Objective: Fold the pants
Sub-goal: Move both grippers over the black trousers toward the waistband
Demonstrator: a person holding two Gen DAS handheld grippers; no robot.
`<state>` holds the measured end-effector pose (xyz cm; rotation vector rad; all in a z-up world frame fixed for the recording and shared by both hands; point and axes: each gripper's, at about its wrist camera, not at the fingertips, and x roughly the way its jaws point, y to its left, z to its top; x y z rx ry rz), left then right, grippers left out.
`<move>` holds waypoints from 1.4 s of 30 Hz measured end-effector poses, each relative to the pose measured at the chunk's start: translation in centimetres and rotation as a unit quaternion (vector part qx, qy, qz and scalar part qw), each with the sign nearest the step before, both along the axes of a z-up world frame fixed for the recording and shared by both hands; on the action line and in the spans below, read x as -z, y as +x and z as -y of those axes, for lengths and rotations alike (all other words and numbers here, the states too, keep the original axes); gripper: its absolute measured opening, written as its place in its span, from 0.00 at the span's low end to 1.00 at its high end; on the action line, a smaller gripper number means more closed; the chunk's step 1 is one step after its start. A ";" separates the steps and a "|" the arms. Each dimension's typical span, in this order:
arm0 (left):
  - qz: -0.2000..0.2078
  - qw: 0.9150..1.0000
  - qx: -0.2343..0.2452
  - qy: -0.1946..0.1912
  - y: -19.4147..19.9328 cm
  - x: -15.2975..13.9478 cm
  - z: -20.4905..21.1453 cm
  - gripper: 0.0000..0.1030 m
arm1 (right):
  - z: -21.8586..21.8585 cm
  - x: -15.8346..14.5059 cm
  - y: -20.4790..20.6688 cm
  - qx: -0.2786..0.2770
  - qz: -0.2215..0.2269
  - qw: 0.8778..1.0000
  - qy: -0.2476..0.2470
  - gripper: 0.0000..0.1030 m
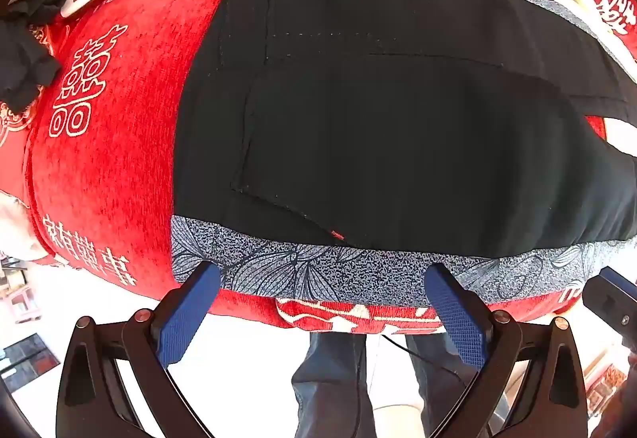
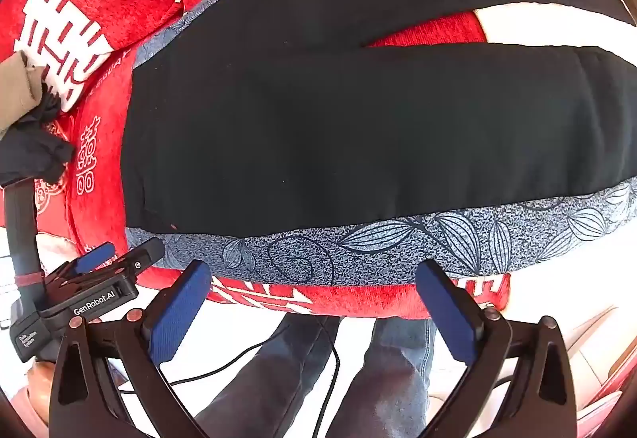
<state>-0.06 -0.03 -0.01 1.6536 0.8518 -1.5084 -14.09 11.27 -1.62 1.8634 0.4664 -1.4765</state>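
Observation:
Black pants (image 1: 398, 111) with a grey leaf-print side stripe (image 1: 318, 271) lie spread flat on a red patterned cloth (image 1: 111, 159). In the left wrist view I see the waist and back pocket. In the right wrist view the pants (image 2: 358, 135) show both legs running right, with the stripe (image 2: 438, 239) along the near edge. My left gripper (image 1: 322, 279) is open and empty at the near stripe edge by the waist. My right gripper (image 2: 314, 275) is open and empty at the near stripe edge further along the leg. The left gripper also shows in the right wrist view (image 2: 115, 259).
The red cloth's near edge (image 2: 318, 298) is just under the fingertips; the person's legs (image 2: 318, 378) and a cable stand below. A dark crumpled garment (image 1: 24, 52) and a beige cloth (image 2: 20, 88) lie at the left. White floor lies beyond the edge.

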 end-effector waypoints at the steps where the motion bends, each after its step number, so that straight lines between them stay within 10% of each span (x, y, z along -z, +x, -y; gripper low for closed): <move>1: 0.002 1.000 0.000 -0.001 -0.1 0.0 0.0 1.00 | 0.0 0.1 -0.1 0.000 0.001 1.000 0.000 1.00; 25: 0.018 0.999 -0.050 0.006 -0.9 0.4 -1.7 1.00 | 0.3 0.8 -3.9 -0.055 0.099 0.989 -0.093 1.00; 42: -0.005 1.000 0.004 0.012 6.0 1.3 1.5 1.00 | -1.4 1.8 -0.2 0.008 0.056 0.996 -0.069 1.00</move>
